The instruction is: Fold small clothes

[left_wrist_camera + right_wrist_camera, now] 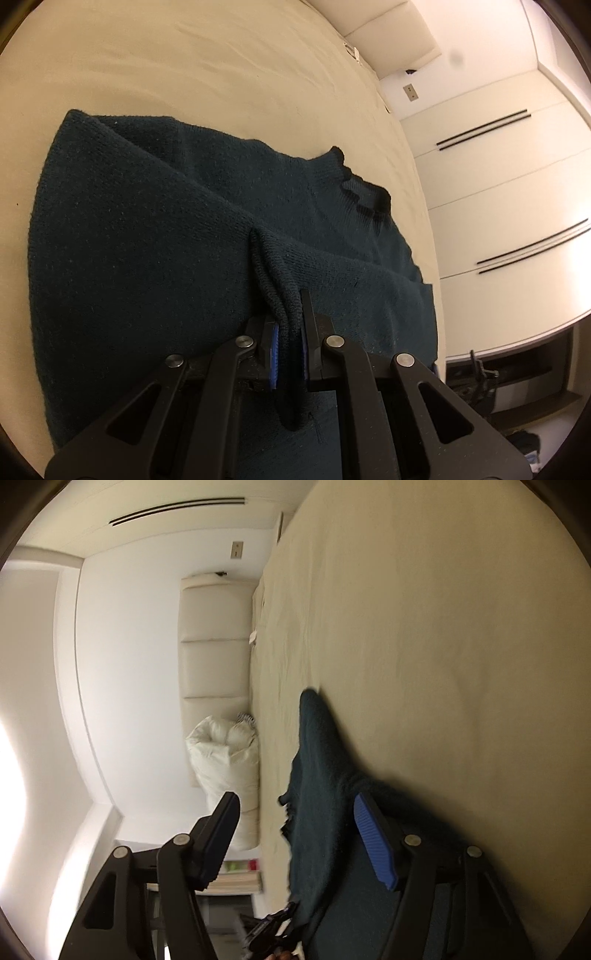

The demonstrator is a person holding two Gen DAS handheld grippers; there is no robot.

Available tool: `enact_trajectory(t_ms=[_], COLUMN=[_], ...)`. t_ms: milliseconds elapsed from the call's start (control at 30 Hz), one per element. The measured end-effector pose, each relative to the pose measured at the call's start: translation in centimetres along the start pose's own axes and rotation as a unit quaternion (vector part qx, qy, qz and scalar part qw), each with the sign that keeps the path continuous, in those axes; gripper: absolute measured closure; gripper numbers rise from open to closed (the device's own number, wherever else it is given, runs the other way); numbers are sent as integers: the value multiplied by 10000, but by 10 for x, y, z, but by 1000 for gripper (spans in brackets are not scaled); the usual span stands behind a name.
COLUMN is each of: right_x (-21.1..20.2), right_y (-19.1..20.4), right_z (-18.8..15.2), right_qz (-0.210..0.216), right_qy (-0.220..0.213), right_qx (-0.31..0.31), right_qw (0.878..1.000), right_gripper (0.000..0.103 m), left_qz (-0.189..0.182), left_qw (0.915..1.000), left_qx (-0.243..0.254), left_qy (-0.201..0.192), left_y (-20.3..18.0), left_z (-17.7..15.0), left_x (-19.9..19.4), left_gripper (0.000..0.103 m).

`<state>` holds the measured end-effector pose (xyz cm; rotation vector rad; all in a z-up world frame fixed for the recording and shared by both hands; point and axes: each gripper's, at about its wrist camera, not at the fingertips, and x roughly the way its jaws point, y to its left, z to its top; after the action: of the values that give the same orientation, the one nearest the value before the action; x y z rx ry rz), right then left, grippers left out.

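Observation:
A dark teal knit sweater (147,240) lies spread on the cream bed (184,55), its collar (365,192) toward the right. My left gripper (288,314) is shut on a raised fold of the sweater's near part, and the knit bunches between the blue pads. In the right wrist view the picture is rolled, so the bed (443,609) fills the right side. My right gripper (295,801) stands open, its blue pad (373,842) facing inward. The sweater (321,746) lies beyond and partly between the fingers, with no pad pressing on it.
A cream padded headboard (214,646) runs along the bed's far end, with a white pillow (225,753) against it. White wardrobe doors (498,184) with dark handles stand past the bed's edge. Below them is a dark low shelf (517,369) with clutter.

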<state>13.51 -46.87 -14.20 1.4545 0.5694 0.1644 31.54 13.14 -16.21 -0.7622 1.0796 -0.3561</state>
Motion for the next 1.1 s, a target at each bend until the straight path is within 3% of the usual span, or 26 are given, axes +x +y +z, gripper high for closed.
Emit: enact_trajectory(t_ms=[33,100,267,400,500,667,700,733,833,900,967,1033,1067,1100], right_x=[-9,-22,2,48,78,130,139,147,146,141,138,133,131,126], right_y=[1,7,46,84,96,74,63,51,36,36,41,53,59,66], right_z=[2,5,9,-2,-6,11,16,21,33,34,28,28,30,35], right_qz=[-120,-277,-390,-789,-907,-1178,-1403,-1520,-1299,-1239,-1353,-1423,-1377,-1259], right_qy=[-110,-243,244,869,1216,1724,1835,1982,2131,2322,2779,3006,2978,2894], right_qx=[-65,-171,-988,-2072,-2394,-2129,-2094,-2005,-1742,-1749,-1964,-2243,-2330,-2389], right_qw=[9998,9992,9940,9712,9590,9545,9502,9473,9526,9488,9305,9160,9154,9183], right_gripper=[25,25,25,29,30,30,33,44,50,49,48,43,40,38], left_qz=[22,56,48,69,161,264,259,246,298,547,943,1651,1774,1633], left_qw=[10000,9999,9999,9998,9996,9991,9991,9992,9987,9962,9916,9819,9784,9799], left_qx=[27,79,92,144,213,301,289,269,191,339,578,842,1047,1144], left_qy=[17,34,52,89,92,118,143,182,361,587,674,391,161,34], left_y=[-1,-4,-4,-5,-10,-15,-15,-14,-10,-14,-22,-37,-50,-59], left_z=[-1,-2,-4,-5,-6,-8,-8,-8,-9,-12,-15,-15,-12,-10], left_x=[0,0,0,0,1,1,1,1,-4,-10,-17,-29,-35,-37], left_gripper=[96,95,95,95,95,94,94,94,94,94,94,94,94,94])
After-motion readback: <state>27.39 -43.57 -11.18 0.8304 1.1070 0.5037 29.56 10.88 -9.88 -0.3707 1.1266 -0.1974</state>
